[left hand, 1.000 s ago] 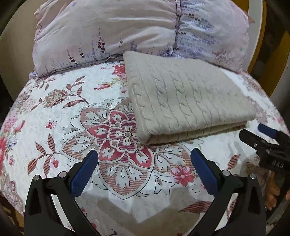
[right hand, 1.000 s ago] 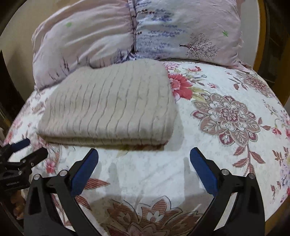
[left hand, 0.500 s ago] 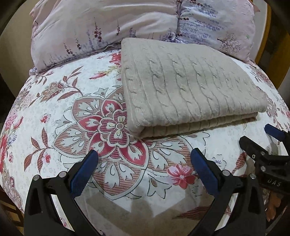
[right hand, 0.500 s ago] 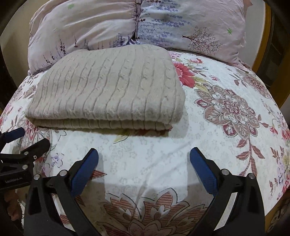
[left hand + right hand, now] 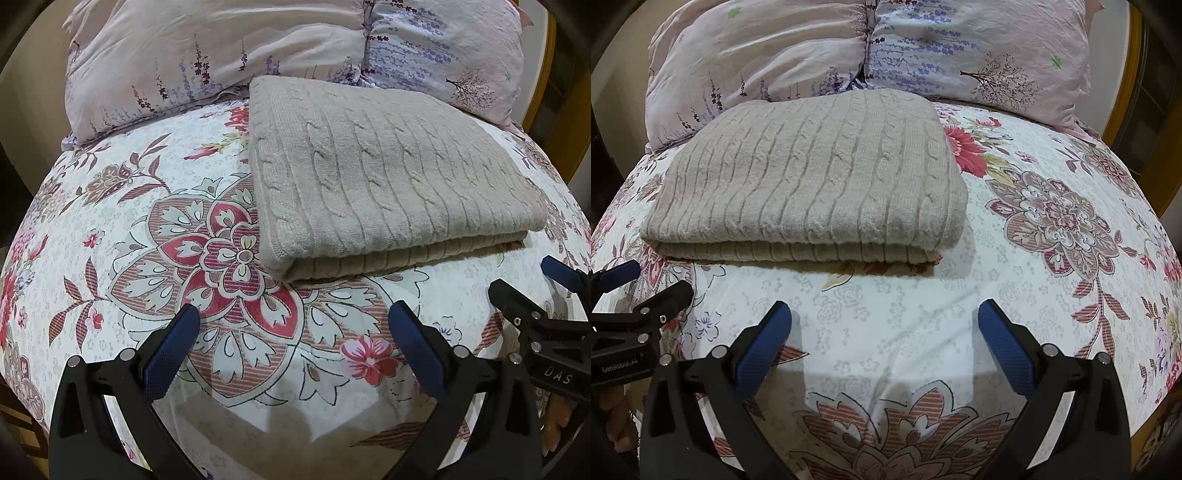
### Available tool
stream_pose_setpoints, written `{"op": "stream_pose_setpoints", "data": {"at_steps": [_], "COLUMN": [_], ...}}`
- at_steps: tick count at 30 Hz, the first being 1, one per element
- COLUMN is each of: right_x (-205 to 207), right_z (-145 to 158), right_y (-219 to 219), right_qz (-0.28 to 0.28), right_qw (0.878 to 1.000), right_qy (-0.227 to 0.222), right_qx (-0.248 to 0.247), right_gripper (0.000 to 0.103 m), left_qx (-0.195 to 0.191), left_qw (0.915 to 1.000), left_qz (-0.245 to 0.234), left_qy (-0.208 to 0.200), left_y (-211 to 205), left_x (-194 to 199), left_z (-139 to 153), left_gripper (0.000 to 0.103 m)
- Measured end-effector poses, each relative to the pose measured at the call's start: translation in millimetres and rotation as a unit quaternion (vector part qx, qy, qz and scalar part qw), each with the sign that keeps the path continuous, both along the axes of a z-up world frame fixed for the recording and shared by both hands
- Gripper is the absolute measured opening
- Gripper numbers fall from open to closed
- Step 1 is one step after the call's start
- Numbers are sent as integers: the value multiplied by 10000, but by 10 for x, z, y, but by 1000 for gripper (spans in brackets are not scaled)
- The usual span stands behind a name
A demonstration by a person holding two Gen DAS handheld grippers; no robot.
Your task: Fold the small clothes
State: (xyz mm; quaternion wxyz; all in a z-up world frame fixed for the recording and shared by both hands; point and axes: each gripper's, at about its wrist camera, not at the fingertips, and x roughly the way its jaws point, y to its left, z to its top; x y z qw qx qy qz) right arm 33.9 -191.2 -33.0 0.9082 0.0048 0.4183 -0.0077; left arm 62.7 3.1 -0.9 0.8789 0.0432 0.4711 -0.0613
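Already the beige cable-knit sweater (image 5: 388, 177) lies folded into a flat, layered rectangle on the floral bedsheet (image 5: 155, 206), ahead of both tools and backed against the pillows (image 5: 849, 48). I hold my left gripper (image 5: 293, 334) wide open and empty, the sweater's near corner ahead and to its right. My right gripper (image 5: 884, 334) is likewise spread with nothing between its pads, the folded edge ahead and to its left. I judge this piece finished; no other garment shows.
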Motion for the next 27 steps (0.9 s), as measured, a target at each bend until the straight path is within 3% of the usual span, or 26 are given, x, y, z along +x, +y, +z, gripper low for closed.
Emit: {"op": "stream_pose_setpoints", "data": {"at_steps": [27], "right_x": [1], "right_z": [-2], "right_y": [-20], "right_qz": [26], "right_qw": [10000], "right_qy": [2], "right_qx": [-6], "right_gripper": [101], "left_qx": [0], "left_qw": [10000], "left_qz": [28], "left_qy": [47], "left_y": [33], "left_x": [12], "left_z": [-16], "left_gripper": [102]}}
